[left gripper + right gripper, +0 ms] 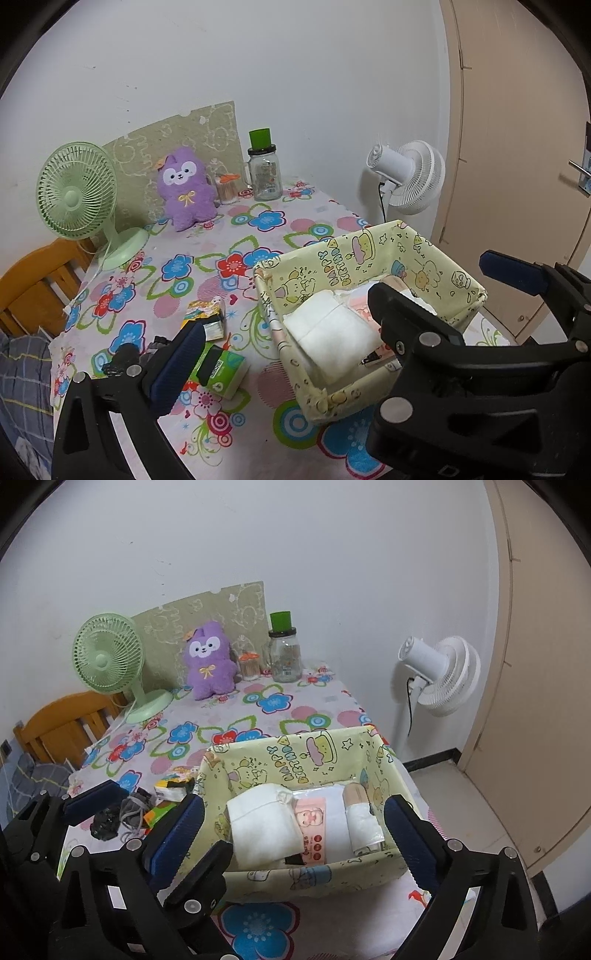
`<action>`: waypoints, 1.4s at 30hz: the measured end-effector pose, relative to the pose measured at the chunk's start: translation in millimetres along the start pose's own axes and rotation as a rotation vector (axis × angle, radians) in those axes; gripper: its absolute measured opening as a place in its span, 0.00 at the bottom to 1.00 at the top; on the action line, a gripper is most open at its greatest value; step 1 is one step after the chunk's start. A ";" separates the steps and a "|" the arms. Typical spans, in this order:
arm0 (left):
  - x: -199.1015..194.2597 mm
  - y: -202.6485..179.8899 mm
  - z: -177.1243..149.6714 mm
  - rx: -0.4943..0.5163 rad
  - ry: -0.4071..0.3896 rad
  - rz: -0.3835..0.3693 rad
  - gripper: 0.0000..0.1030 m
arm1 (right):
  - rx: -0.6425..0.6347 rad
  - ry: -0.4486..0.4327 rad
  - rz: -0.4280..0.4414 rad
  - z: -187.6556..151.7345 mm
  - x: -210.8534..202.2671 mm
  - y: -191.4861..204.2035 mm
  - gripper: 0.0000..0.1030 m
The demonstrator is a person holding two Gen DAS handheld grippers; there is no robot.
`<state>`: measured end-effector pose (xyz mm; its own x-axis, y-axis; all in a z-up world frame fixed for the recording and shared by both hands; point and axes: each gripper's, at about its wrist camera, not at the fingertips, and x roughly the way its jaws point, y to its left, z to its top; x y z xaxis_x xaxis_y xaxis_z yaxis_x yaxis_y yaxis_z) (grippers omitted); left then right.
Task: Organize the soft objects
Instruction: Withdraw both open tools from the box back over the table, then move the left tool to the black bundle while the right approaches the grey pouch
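A yellow cartoon-print fabric basket (280, 760) stands at the table's near right edge. Inside lie a folded white cloth (264, 825), a pink packet (314, 821) and a wrapped roll (362, 821). My right gripper (295, 805) is open, its blue pads on either side of the basket's near end, with nothing pressed between them. My left gripper (295, 343) is open too, beside the basket's left wall (280, 332), and its fingers interleave with the right gripper's. A green tissue pack (221, 373) lies by its left finger. A purple plush (186, 188) sits upright at the back.
Left of the basket lie a yellow tissue pack (207, 314) and dark bunched fabric (122, 818). At the back stand a green desk fan (79, 192), a glass jar (264, 173) and a swab holder (227, 188). A white floor fan (439, 675), a door and a wooden chair (40, 280) flank the table.
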<state>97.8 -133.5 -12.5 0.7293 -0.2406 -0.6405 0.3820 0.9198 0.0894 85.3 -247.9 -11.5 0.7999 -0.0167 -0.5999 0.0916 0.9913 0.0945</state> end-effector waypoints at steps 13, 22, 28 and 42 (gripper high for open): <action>-23.4 18.4 -12.4 -0.021 -0.029 0.005 1.00 | -0.043 -0.031 -0.017 -4.9 -21.9 27.6 0.96; -35.4 36.5 -21.7 -0.038 -0.052 0.013 1.00 | -0.075 -0.057 -0.036 -8.1 -32.2 52.8 0.96; -41.7 50.0 -27.6 -0.055 -0.057 0.017 1.00 | -0.089 -0.056 -0.031 -9.3 -34.2 67.4 0.96; -46.9 83.0 -40.6 -0.094 -0.047 0.054 1.00 | -0.128 -0.062 -0.018 -12.3 -30.3 101.6 0.96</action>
<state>72.2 -33.2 -6.0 0.7738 -0.2023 -0.6003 0.2881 0.9563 0.0491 63.0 -145.1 6.5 0.8342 -0.0387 -0.5502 0.0331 0.9992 -0.0202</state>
